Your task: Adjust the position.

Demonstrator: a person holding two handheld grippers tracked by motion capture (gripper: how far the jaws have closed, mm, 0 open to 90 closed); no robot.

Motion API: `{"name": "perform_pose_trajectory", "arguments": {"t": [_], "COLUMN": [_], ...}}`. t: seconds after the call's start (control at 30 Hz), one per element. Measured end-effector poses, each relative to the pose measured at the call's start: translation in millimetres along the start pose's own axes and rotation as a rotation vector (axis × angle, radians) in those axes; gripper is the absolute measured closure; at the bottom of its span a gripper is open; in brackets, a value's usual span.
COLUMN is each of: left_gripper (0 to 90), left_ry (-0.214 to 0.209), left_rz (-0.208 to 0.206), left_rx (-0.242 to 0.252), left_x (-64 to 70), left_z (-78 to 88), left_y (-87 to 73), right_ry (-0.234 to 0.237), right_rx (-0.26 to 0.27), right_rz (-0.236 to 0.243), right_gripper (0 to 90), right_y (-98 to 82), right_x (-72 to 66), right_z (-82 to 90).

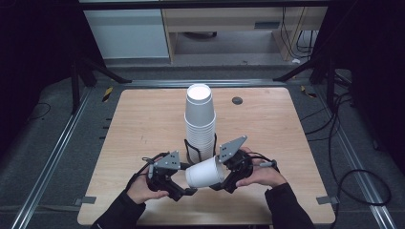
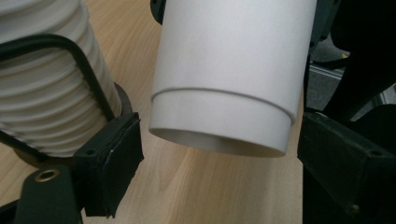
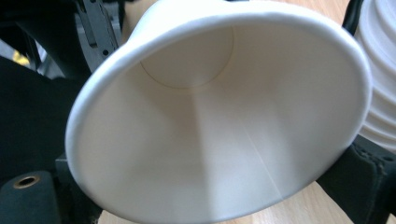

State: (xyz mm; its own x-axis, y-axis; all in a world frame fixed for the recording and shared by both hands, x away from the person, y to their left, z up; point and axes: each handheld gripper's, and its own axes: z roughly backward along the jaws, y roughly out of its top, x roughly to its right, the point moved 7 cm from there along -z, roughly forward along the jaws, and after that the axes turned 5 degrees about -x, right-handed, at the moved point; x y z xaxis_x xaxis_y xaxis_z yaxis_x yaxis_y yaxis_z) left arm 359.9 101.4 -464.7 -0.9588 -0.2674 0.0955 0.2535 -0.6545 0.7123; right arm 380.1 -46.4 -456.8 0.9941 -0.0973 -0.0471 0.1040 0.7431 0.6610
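A tall stack of white paper cups stands upside down in a black wire holder at the table's middle. In front of it a single white paper cup lies sideways in the air between both grippers. My right gripper is shut on its rim end; its view looks into the squeezed mouth of the cup, with the stack at right. My left gripper is open, its jaws on either side of the cup's base with gaps showing. The stack is at its left.
The wooden table has a dark round grommet at the back right. Metal rails and cables run on the floor around it. A white cabinet and a desk stand beyond.
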Motion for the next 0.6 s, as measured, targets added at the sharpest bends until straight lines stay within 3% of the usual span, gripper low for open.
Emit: {"name": "perform_pose_trajectory", "arguments": {"t": [0.33, 0.6], "left_gripper": [12.5, 16.9], "left_ry": [0.031, 0.044], "left_rz": [-0.01, -0.019], "left_rx": [-0.039, -0.061], "left_x": [-1.8, -2.3], "left_z": [-5.3, -6.1], "left_y": [-2.9, -5.1], "right_ry": [0.005, 0.025], "right_rx": [-0.176, -0.198], "right_rz": [0.086, 0.109], "right_gripper": [9.2, 9.1], "right_y": [21.3, 31.5], "right_x": [1.2, -1.7], "right_z": [-15.3, -24.9]}}
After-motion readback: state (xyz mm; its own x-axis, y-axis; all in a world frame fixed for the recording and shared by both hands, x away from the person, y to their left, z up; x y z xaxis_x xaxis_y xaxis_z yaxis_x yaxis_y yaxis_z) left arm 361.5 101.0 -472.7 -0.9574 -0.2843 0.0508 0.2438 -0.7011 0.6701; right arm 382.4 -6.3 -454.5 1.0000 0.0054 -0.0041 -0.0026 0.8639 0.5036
